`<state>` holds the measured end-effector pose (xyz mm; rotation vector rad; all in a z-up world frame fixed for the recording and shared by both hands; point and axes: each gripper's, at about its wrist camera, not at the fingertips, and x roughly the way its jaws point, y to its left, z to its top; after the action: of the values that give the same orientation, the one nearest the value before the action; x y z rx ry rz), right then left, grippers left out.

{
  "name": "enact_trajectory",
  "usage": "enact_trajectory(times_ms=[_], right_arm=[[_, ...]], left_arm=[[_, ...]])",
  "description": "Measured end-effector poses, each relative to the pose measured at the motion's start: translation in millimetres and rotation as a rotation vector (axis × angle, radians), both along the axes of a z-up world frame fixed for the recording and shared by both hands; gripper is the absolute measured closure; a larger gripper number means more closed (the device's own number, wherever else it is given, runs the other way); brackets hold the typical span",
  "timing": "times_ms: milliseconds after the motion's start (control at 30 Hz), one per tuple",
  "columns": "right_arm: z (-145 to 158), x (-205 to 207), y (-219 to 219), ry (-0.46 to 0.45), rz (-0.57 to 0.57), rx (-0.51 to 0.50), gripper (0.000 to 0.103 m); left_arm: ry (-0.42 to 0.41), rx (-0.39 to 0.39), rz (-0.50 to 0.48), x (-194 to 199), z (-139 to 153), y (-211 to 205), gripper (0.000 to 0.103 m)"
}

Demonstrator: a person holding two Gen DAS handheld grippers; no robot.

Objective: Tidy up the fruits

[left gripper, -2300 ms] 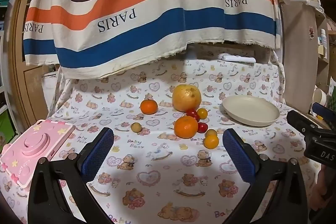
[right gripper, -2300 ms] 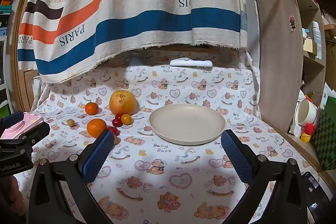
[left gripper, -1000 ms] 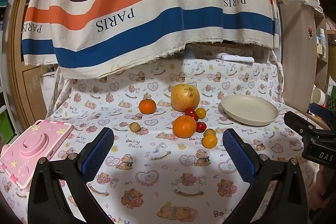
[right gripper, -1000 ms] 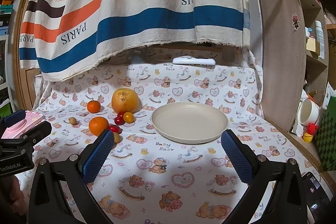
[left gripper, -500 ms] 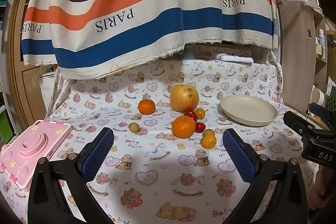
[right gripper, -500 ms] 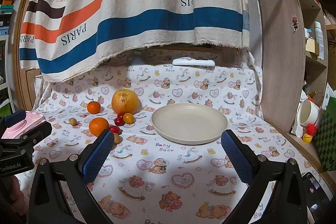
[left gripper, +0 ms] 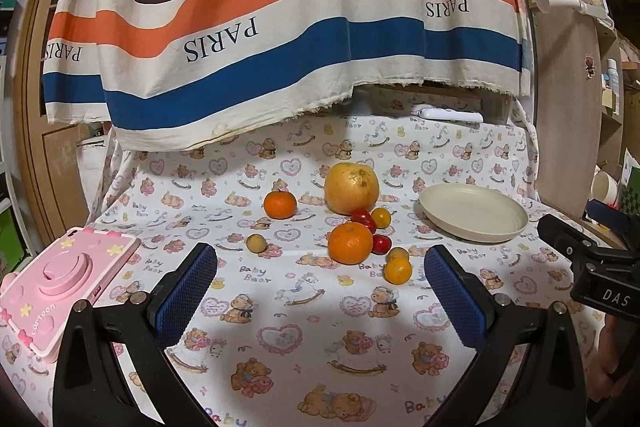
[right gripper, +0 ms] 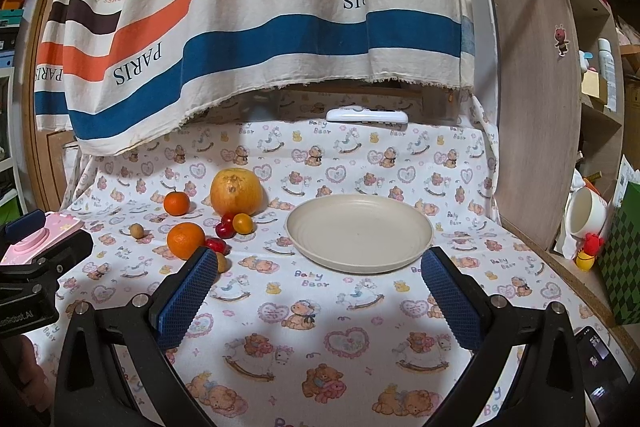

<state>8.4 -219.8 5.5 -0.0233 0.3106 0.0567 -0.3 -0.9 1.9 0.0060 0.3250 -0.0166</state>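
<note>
My left gripper hovered low over the tabletop, pointed level toward the fruit cluster, its jaws spread wide and holding nothing. My right gripper hovered likewise, aimed at the plate, its jaws also fully apart and empty. The grapefruit sat at the back of the cluster, with a small mandarin apart to its left. Two red tomatoes and a yellow tomato lay just in front of the grapefruit. The larger orange sat nearer to me, with another red tomato touching its right side. A small orange fruit lay closest to the left jaws, and a small brown fruit lay alone to the left. The plate stood to the right of the cluster, separate from it and carrying nothing. Open cloth lay between both sets of jaws and the fruit. A pink toy camera occupied the left edge. A striped curtain overhung the rear edge, and a wooden panel bounded the right side.
</note>
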Motion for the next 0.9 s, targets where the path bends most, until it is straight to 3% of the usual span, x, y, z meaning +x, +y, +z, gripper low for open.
enact_trajectory(times_ms=[900], right_arm=[[-0.4,1.8,2.3,0.026,0.015,0.003,0.001]], left_arm=[[-0.003,-0.035,0.0,-5.1,0.6,6.1,0.0]])
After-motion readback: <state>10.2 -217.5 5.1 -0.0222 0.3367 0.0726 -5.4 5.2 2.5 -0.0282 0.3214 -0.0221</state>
